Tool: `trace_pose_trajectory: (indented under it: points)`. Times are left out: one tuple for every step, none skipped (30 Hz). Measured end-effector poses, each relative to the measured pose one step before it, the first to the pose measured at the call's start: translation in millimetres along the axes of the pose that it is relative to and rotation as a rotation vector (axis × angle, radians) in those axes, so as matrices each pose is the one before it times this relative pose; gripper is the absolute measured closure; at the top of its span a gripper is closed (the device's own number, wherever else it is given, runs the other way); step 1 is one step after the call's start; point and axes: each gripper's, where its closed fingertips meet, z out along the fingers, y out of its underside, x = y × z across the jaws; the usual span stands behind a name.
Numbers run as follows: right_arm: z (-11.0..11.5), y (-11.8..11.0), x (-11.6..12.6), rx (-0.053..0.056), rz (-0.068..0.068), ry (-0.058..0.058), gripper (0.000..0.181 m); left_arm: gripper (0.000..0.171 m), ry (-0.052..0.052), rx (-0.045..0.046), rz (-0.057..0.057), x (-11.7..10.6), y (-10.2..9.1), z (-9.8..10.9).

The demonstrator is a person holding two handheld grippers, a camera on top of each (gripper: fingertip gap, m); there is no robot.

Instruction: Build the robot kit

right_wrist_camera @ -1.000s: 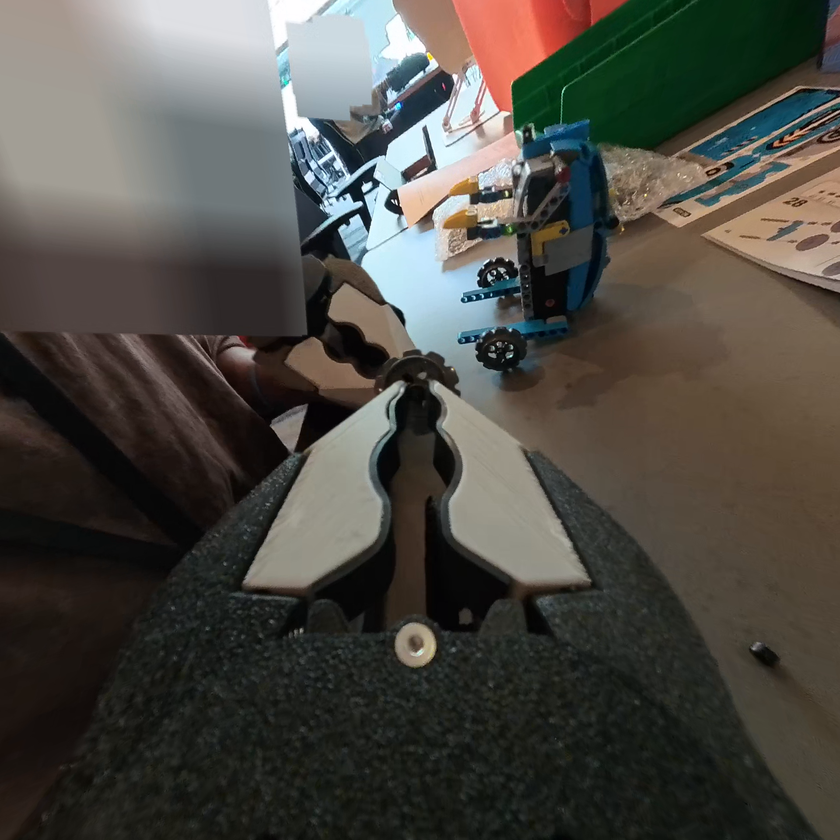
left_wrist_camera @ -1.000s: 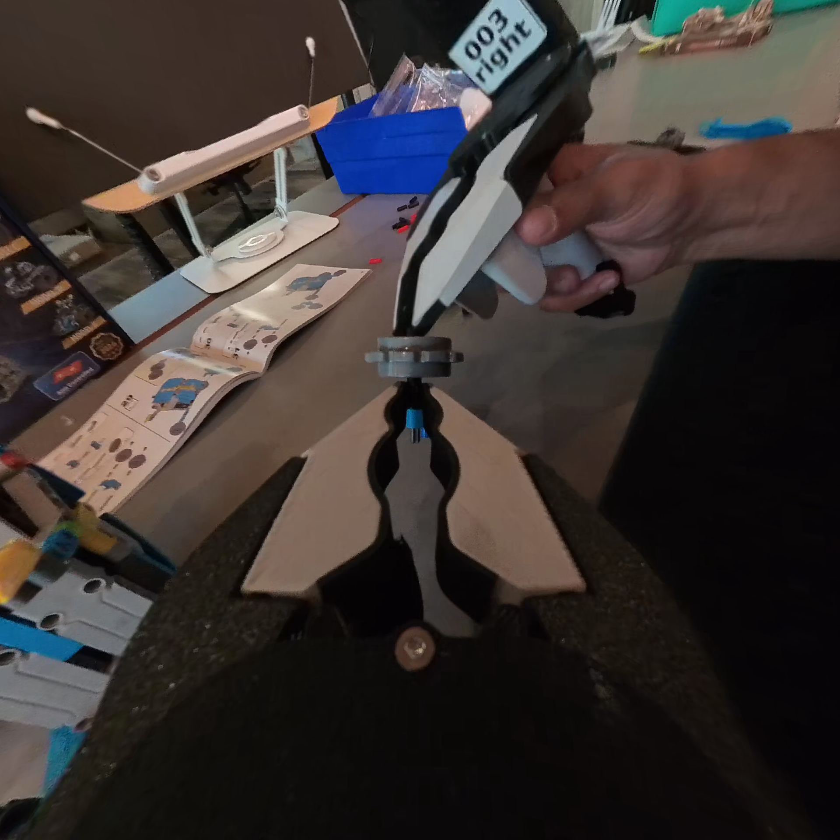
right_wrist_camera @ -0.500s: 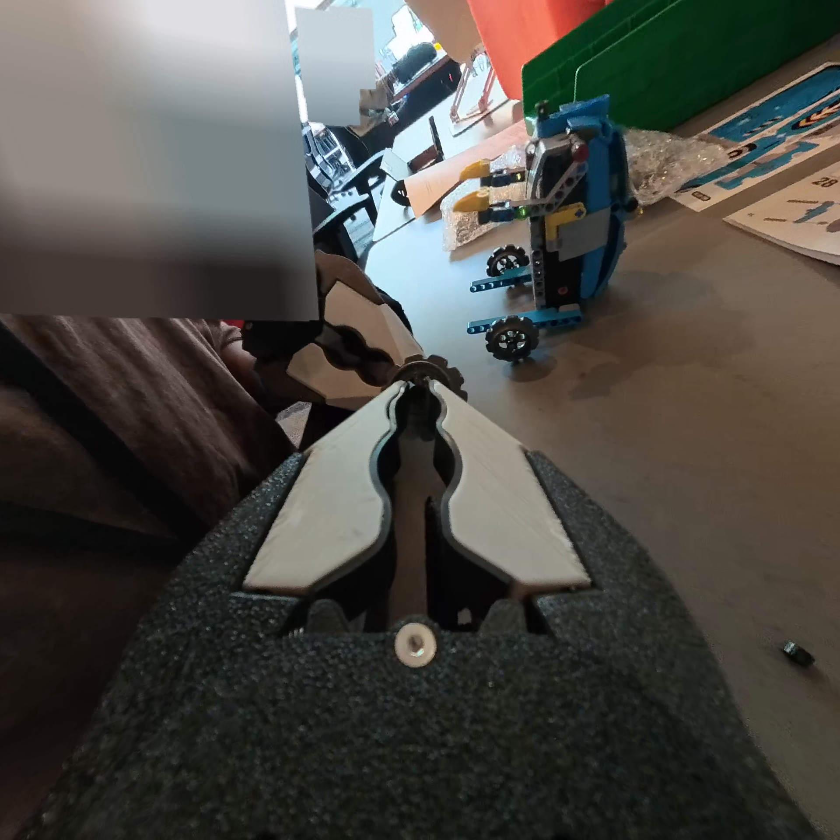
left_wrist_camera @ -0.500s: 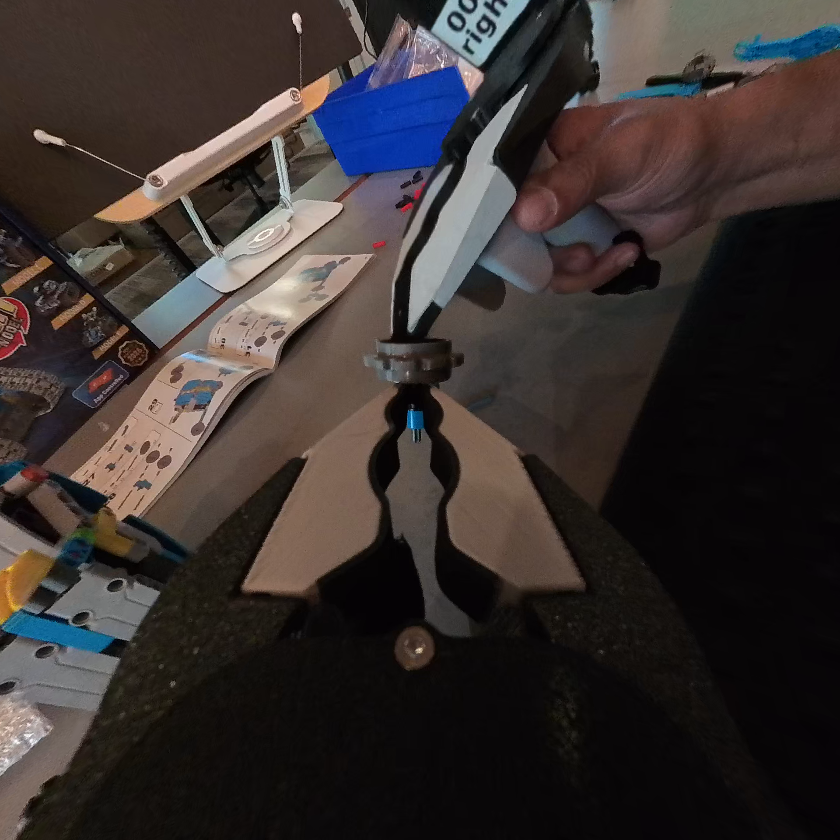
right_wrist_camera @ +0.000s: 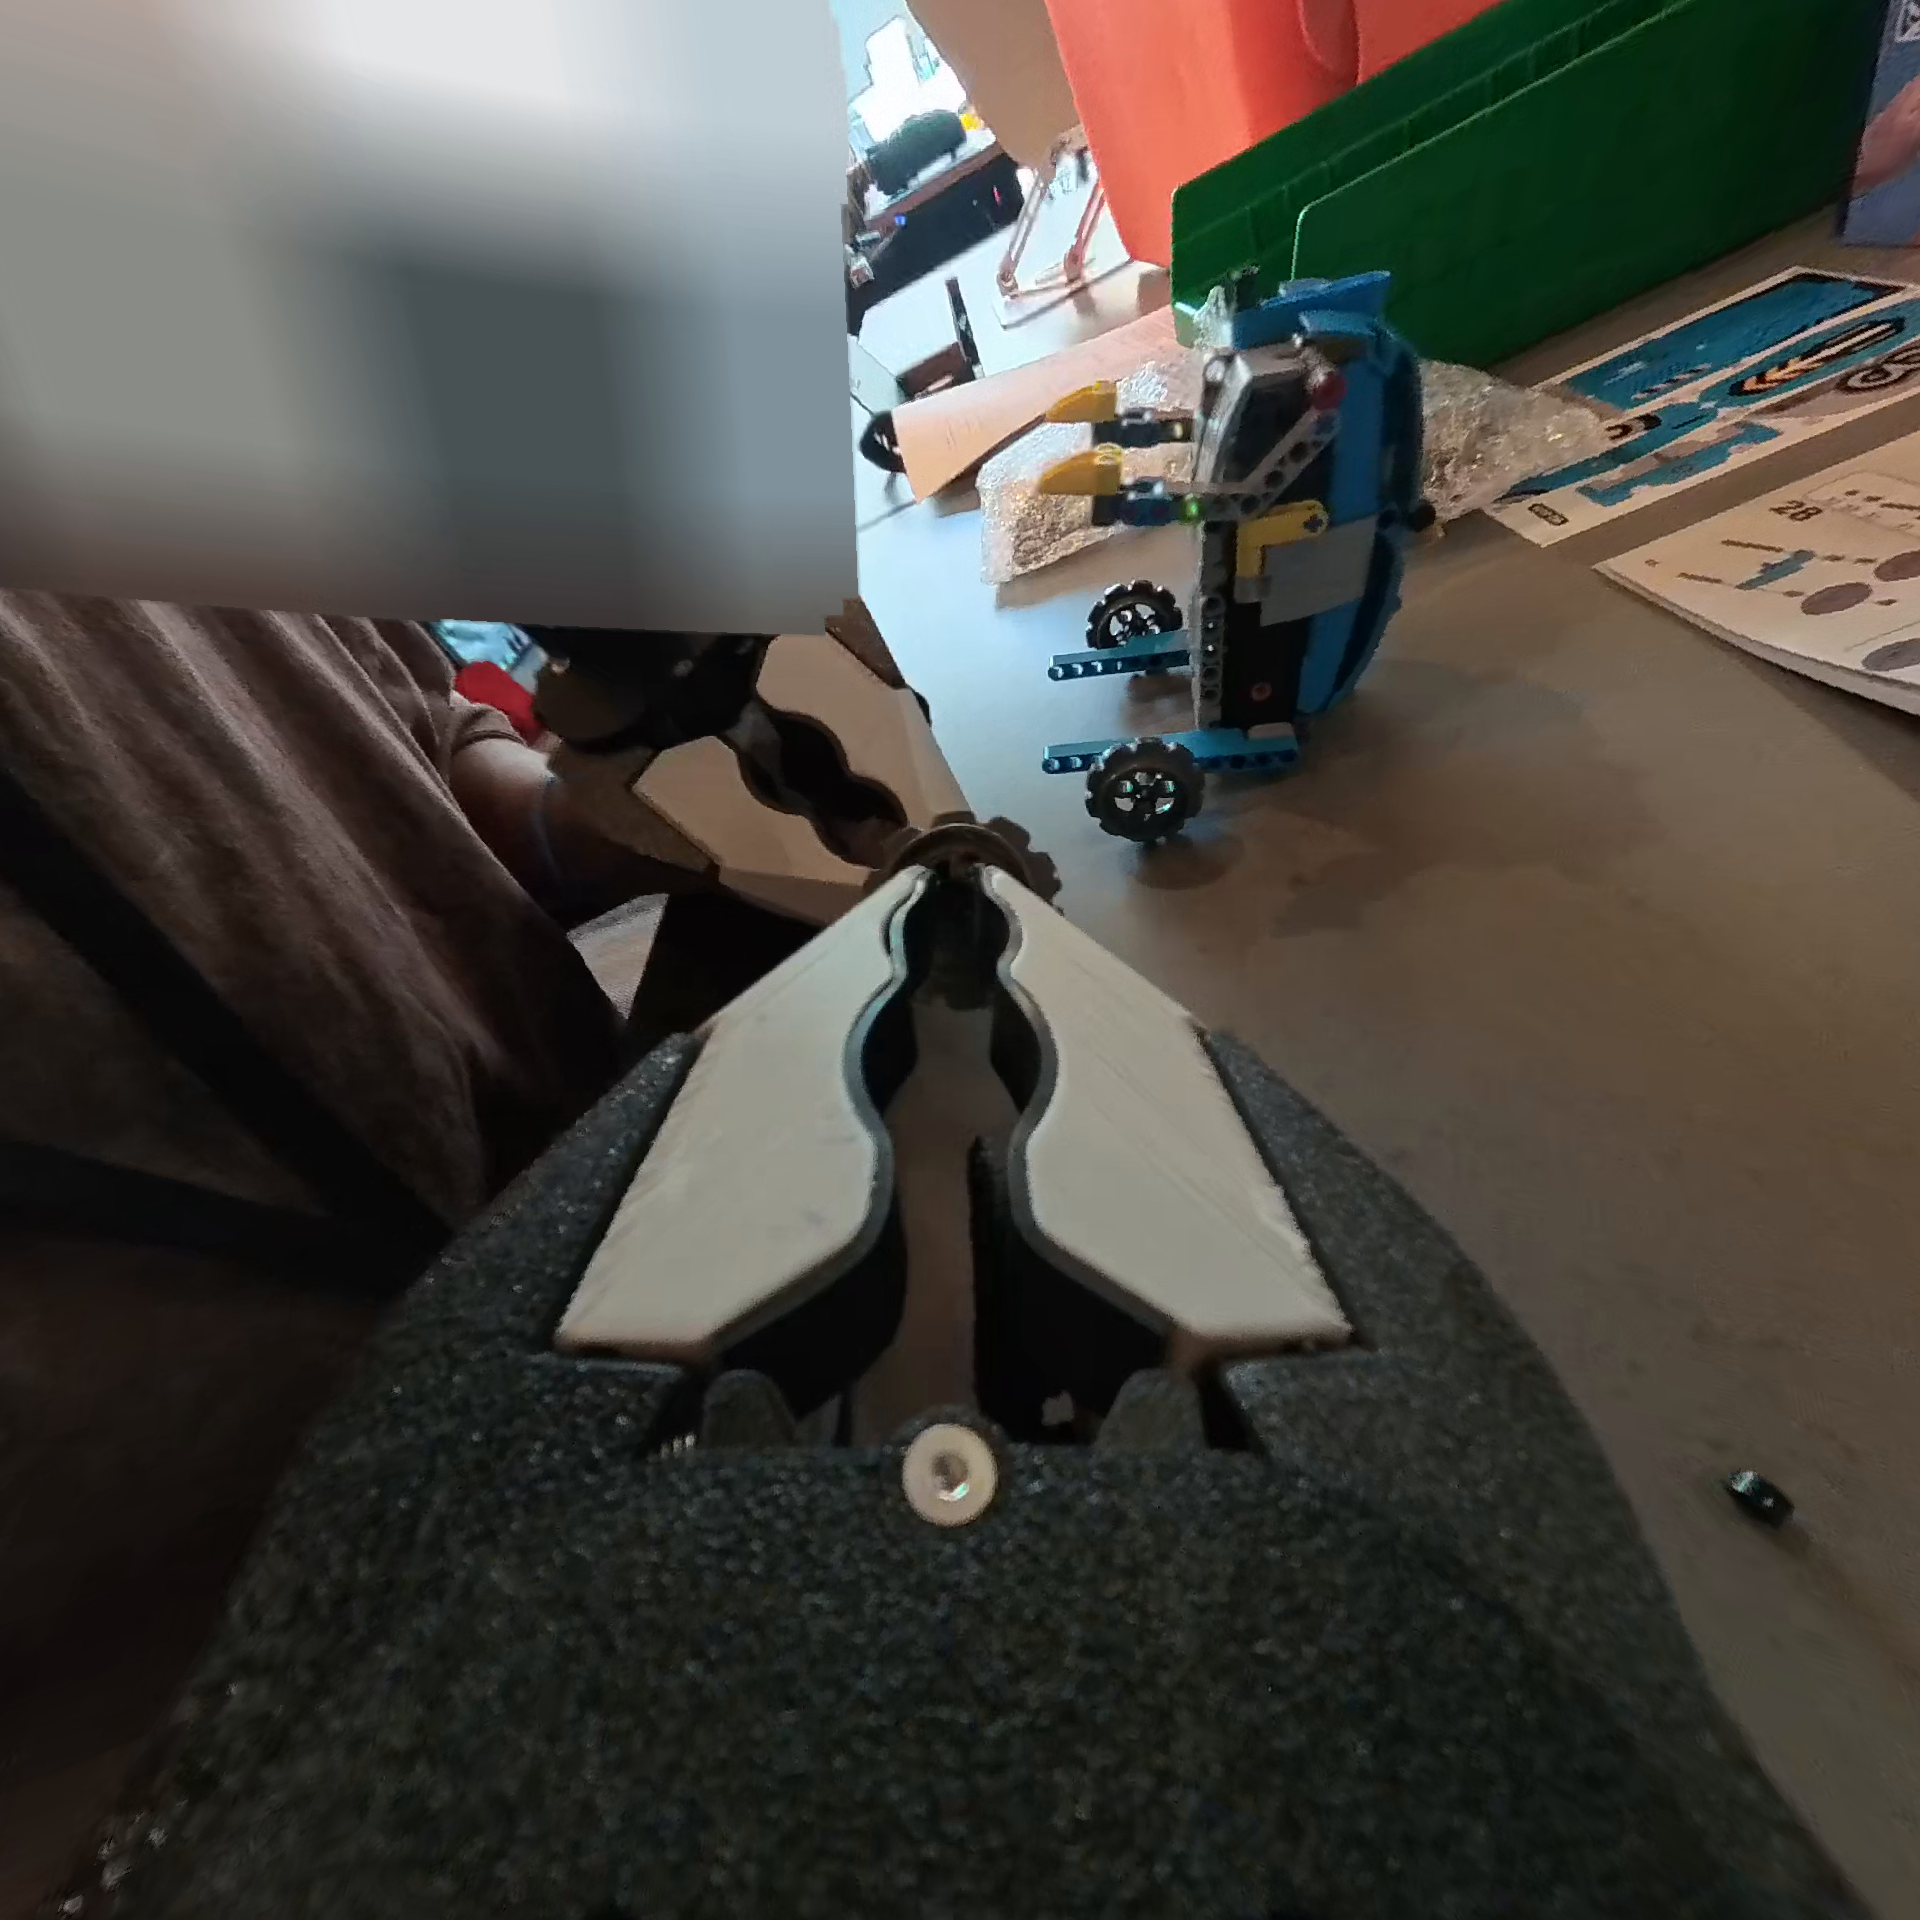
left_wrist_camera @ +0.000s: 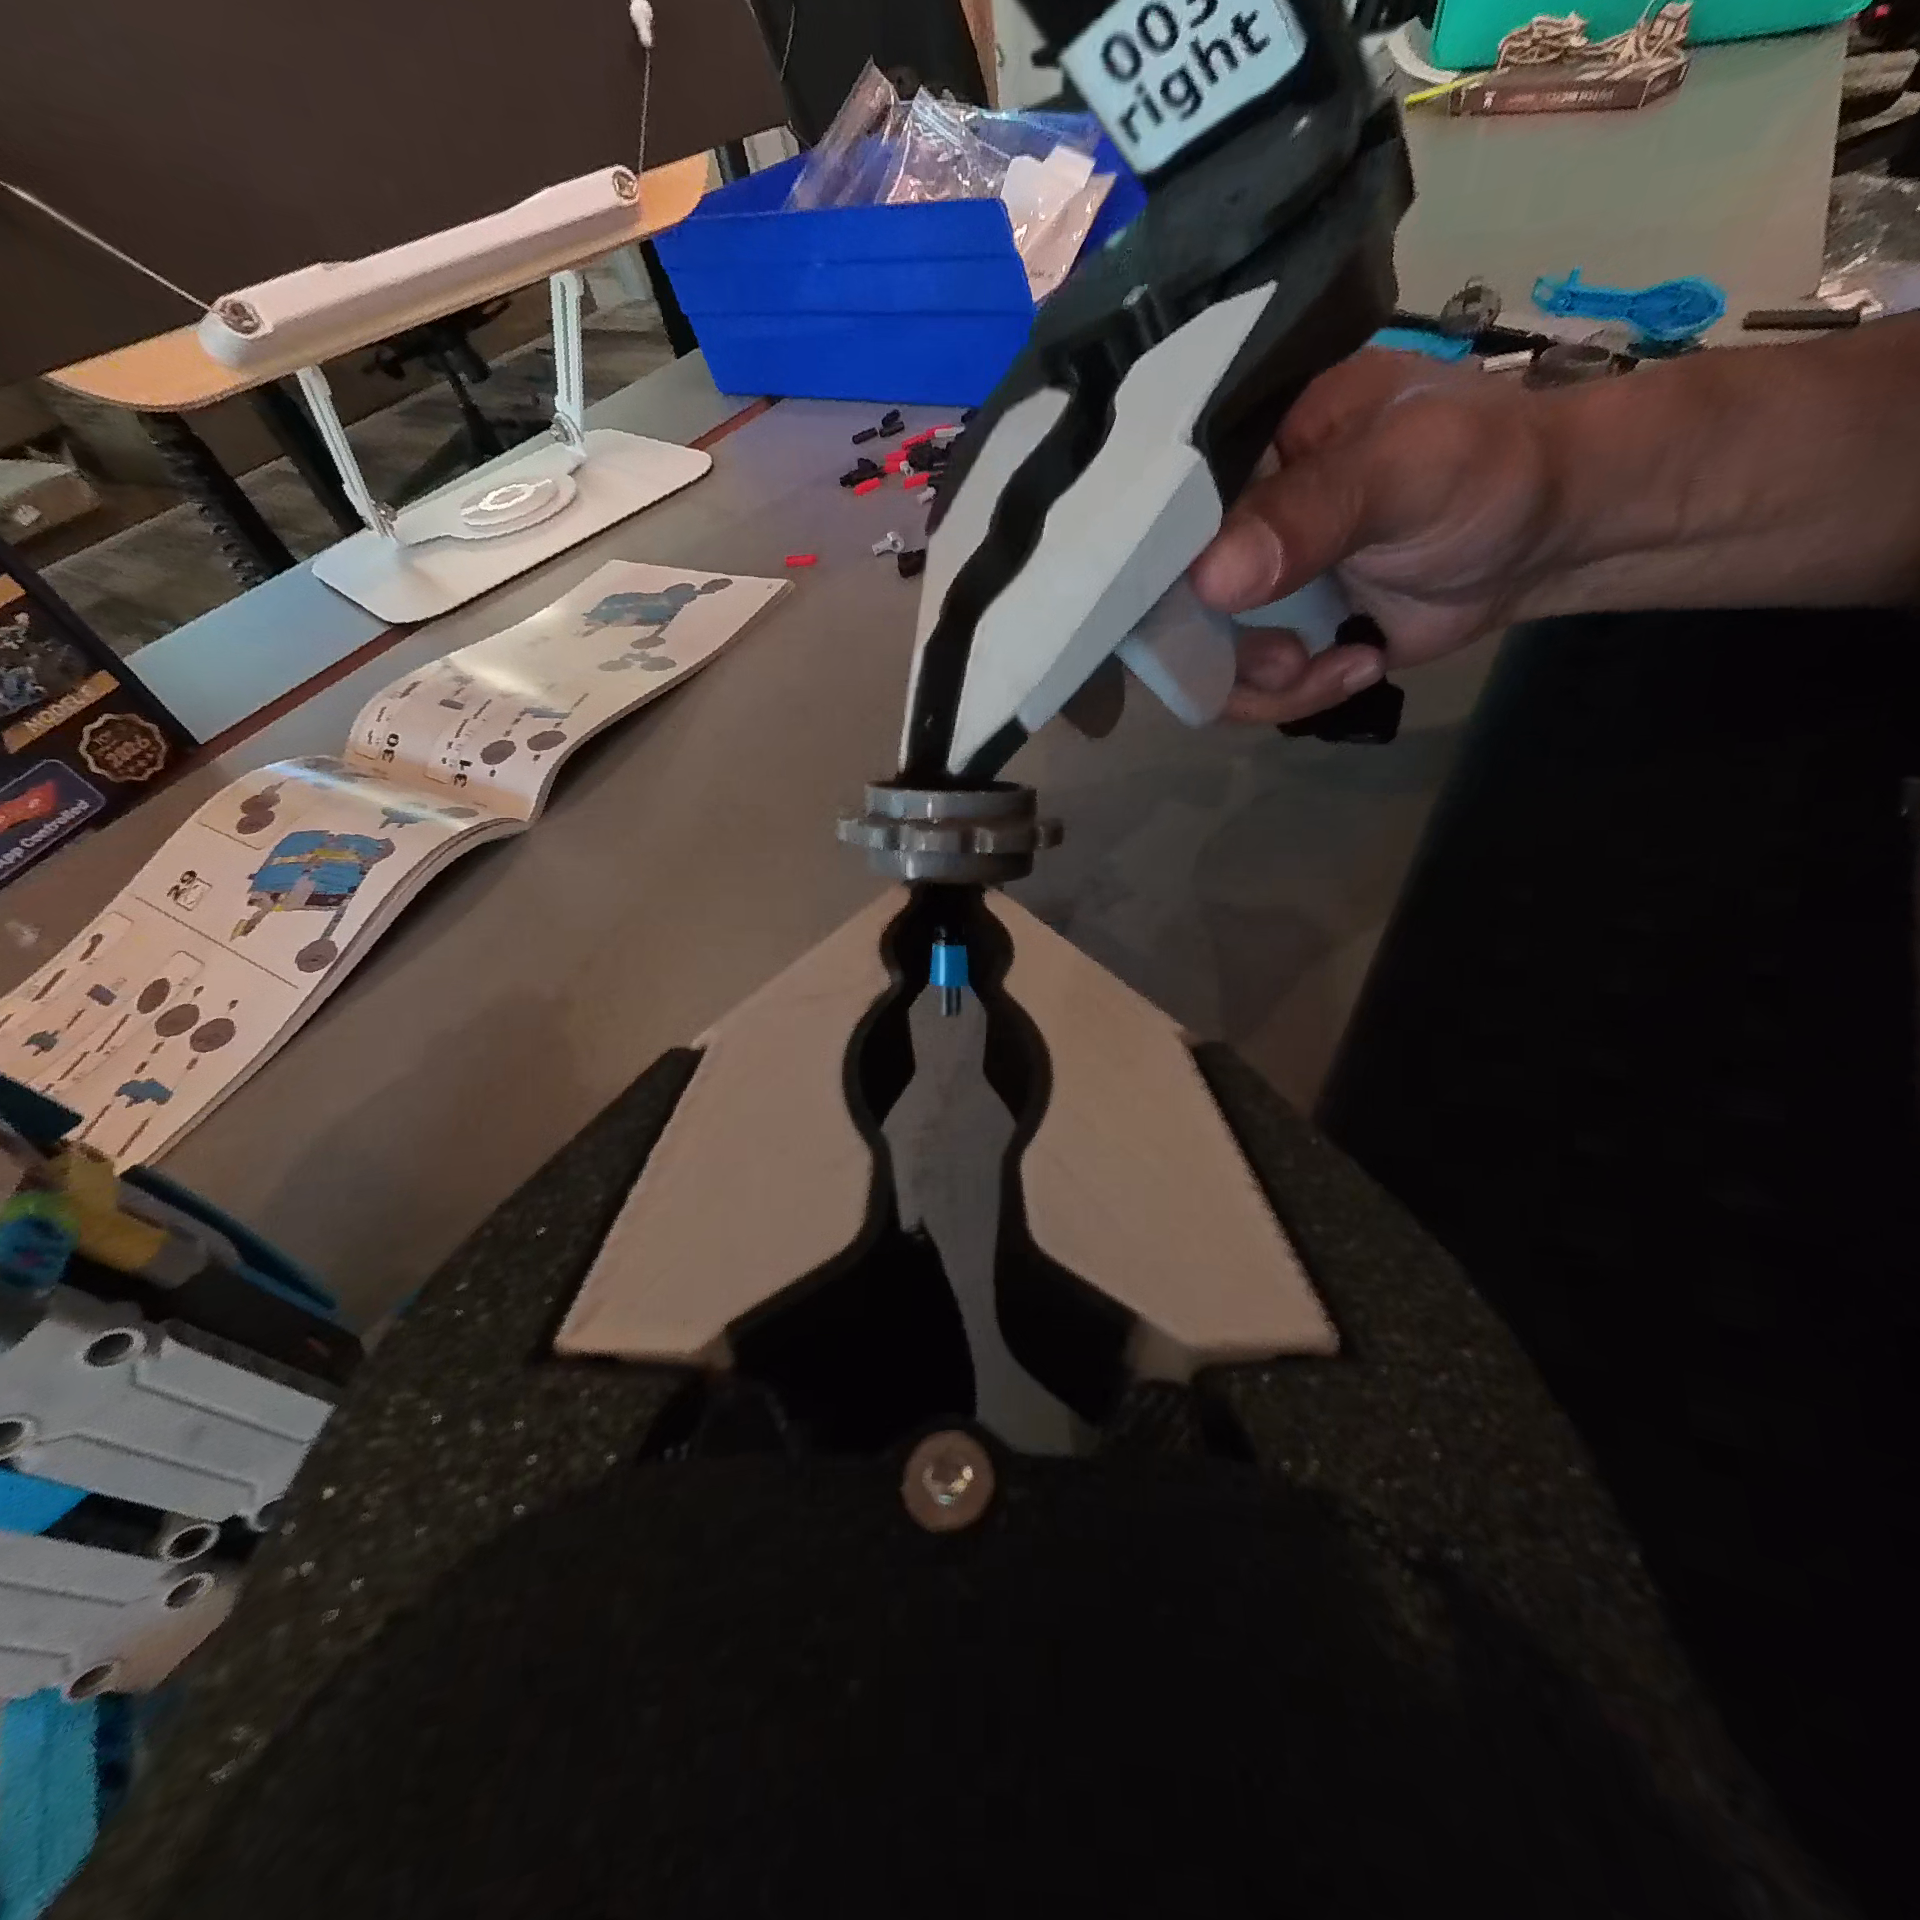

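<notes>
My left gripper [left_wrist_camera: 948, 906] is shut on a small blue pin [left_wrist_camera: 947, 964] that stands between its fingertips. A grey toothed wheel [left_wrist_camera: 948, 833] sits right on top of the pin. My right gripper [left_wrist_camera: 940, 771] comes down from above in a person's hand [left_wrist_camera: 1382, 561], and its tips are shut on the wheel's rim. In the right wrist view my right gripper [right_wrist_camera: 951, 883] is shut on the grey wheel [right_wrist_camera: 1003, 844], and the left gripper's fingers [right_wrist_camera: 727, 790] reach in from the left behind it. Both are held above the grey table [left_wrist_camera: 665, 935].
An open instruction booklet [left_wrist_camera: 436, 758], a white lamp stand [left_wrist_camera: 499, 509], a blue bin [left_wrist_camera: 852, 301] and small loose pieces [left_wrist_camera: 894, 468] lie on the table. A blue toy vehicle [right_wrist_camera: 1278, 561], a green bin [right_wrist_camera: 1558, 187] and a small black piece [right_wrist_camera: 1759, 1496] show in the right wrist view. Both grippers' tips are close together, under 4 cm apart.
Both grippers stay shut and joined at the wheel. The pair has shifted slightly over the table, and the right gripper's tilt has changed a little.
</notes>
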Motion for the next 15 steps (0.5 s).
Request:
trace_pose_trajectory:
  points:
    - [0.08,0.98,1.37,-0.0120,-0.0256,0.0193,0.175,0.167,-0.0028,-0.00544,0.0026,-0.03,0.73,0.42]
    - [0.30,0.12,0.65,-0.0052,-0.0264,0.0199,0.174,0.167,0.0017,-0.00207,-0.0036,-0.21,0.38,0.22]
    - [0.28,0.18,0.54,-0.0048,-0.0153,0.0138,0.175,0.167,0.0013,-0.00017,-0.0042,-0.20,0.24,-0.04]
    - [-0.14,0.21,0.60,-0.0047,-0.0093,0.0073,0.175,0.168,-0.0024,-0.00193,0.0020,-0.12,0.32,0.20]
    - [-0.42,0.91,1.20,-0.0090,-0.0105,0.0069,0.174,0.168,-0.0039,-0.00397,0.0071,0.14,0.54,0.49]
    - [-0.63,0.27,0.47,-0.0041,-0.0023,0.0007,0.175,0.167,-0.0023,0.00109,0.0045,0.05,-0.21,0.25]
    - [-0.50,-1.44,-0.70,0.0100,0.0067,-0.0057,0.175,0.167,0.0013,0.00610,-0.0023,-0.04,-0.79,-0.20]
    - [-0.17,-1.28,-0.40,0.0102,0.0038,-0.0032,0.174,0.167,0.0021,0.00622,-0.0048,-0.21,-0.71,-0.30]
    - [-0.21,-1.35,-0.08,0.0099,0.0041,-0.0054,0.175,0.167,0.0000,0.00571,-0.0021,-0.31,-0.73,-0.25]
    - [0.02,-1.07,0.03,0.0073,0.0079,-0.0061,0.175,0.167,-0.0003,0.00431,0.0016,0.05,-0.68,-0.20]
    - [0.36,-0.39,-0.41,0.0018,0.0092,-0.0103,0.175,0.167,0.0034,0.00342,0.0028,0.85,-0.41,0.10]
    - [0.52,0.31,-0.49,-0.0028,0.0094,-0.0093,0.174,0.167,0.0040,0.00113,0.0024,0.81,-0.12,0.10]
    - [0.59,0.40,0.60,-0.0028,0.0018,0.0010,0.172,0.166,0.0016,-0.00189,0.0022,0.40,0.29,0.29]
    - [-0.35,-0.44,0.03,0.0007,-0.0064,-0.0010,0.171,0.166,0.0017,-0.00255,0.0013,0.26,0.40,0.30]
    - [-1.51,-2.05,-0.65,0.0081,-0.0077,-0.0046,0.167,0.166,0.0021,-0.00017,-0.0008,0.14,0.14,0.07]
